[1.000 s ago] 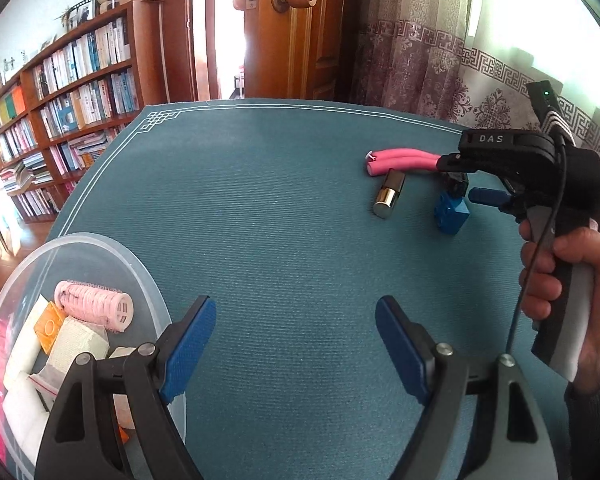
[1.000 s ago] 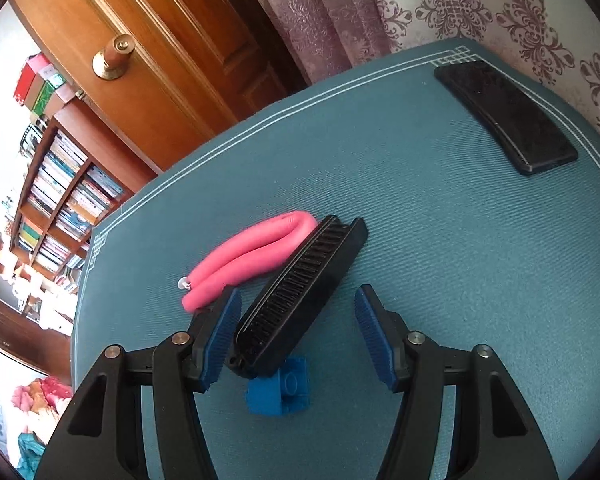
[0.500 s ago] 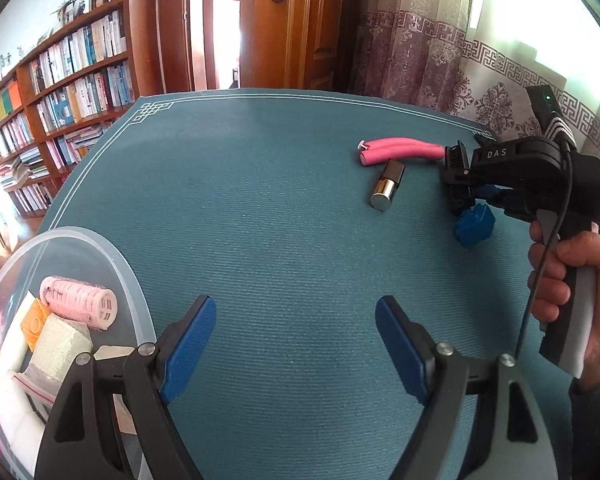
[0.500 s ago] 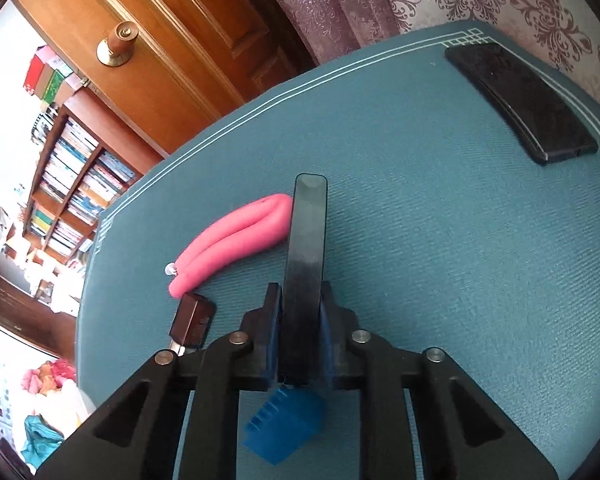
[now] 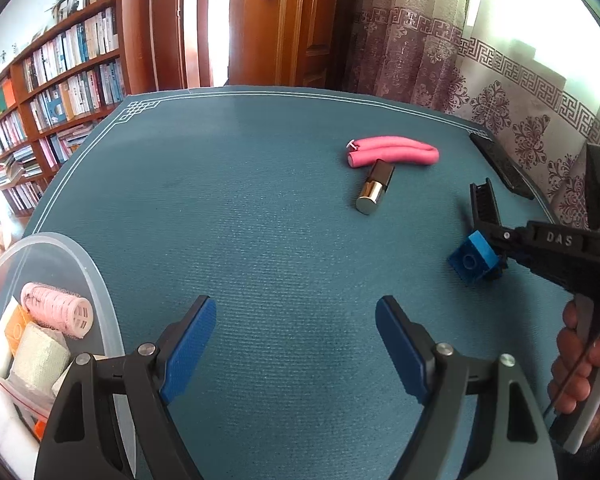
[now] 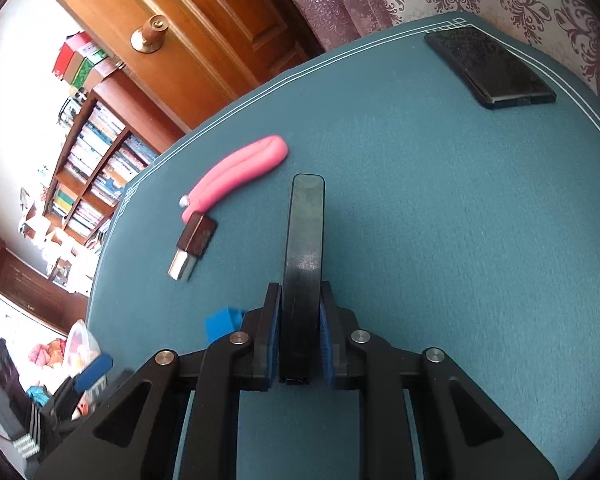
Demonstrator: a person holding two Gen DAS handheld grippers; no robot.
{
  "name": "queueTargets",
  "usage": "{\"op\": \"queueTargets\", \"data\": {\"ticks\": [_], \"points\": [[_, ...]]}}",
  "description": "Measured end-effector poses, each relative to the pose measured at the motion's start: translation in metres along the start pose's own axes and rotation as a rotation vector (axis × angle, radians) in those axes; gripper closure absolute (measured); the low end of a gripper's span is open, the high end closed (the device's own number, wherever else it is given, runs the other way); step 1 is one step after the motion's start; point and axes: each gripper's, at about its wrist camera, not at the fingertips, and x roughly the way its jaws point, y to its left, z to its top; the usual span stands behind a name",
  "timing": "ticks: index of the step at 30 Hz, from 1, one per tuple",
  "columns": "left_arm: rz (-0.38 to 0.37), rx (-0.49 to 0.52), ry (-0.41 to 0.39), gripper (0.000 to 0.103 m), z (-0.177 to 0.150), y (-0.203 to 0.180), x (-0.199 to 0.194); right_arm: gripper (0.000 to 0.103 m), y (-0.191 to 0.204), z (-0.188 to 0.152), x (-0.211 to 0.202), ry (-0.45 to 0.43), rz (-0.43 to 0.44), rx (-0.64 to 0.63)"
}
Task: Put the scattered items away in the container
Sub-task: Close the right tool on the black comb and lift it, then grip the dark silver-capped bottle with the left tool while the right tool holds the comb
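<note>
Two hand-held grippers: the right hand-held gripper (image 6: 300, 336) pinches a black plastic comb (image 6: 303, 248) above the teal surface (image 5: 260, 240), beside a blue toy brick (image 5: 474, 258); the left hand-held gripper (image 5: 296, 340) is spread, empty.

Teal tablecloth (image 5: 260, 200) with white line border, pink foam roller (image 5: 392, 152), blue brick (image 5: 474, 258), black comb (image 6: 303, 248).

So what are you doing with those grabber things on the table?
A person is tidying small things into a clear tub. The right gripper is shut on a black comb. The left gripper is open and holds nothing, close to the tub, which already has a pink hair roller and some other bits. On the blue table lie a pink foam curler, a lipstick, a blue block and a flat black case.
</note>
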Motion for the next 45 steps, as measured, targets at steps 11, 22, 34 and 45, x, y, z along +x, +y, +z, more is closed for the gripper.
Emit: {"op": "queueTargets", "data": {"ticks": [11,22,34,45], "points": [[0.007,0.038,-0.022,0.018,0.030,-0.025,0.025,0.084,-0.007,-0.031,-0.024,-0.053,-0.010,-0.027],[-0.011,0.090,-0.040,0.018,0.061,-0.049,0.058,0.084,-0.004,-0.033,-0.019,-0.067,-0.004,-0.045],[-0.005,0.142,-0.010,0.045,0.082,-0.065,0.088,0.084,-0.008,-0.034,-0.019,-0.072,0.006,-0.037],[-0.017,0.174,-0.027,0.080,0.081,-0.076,0.088,0.084,-0.008,-0.037,-0.020,-0.078,0.003,-0.042]]}}
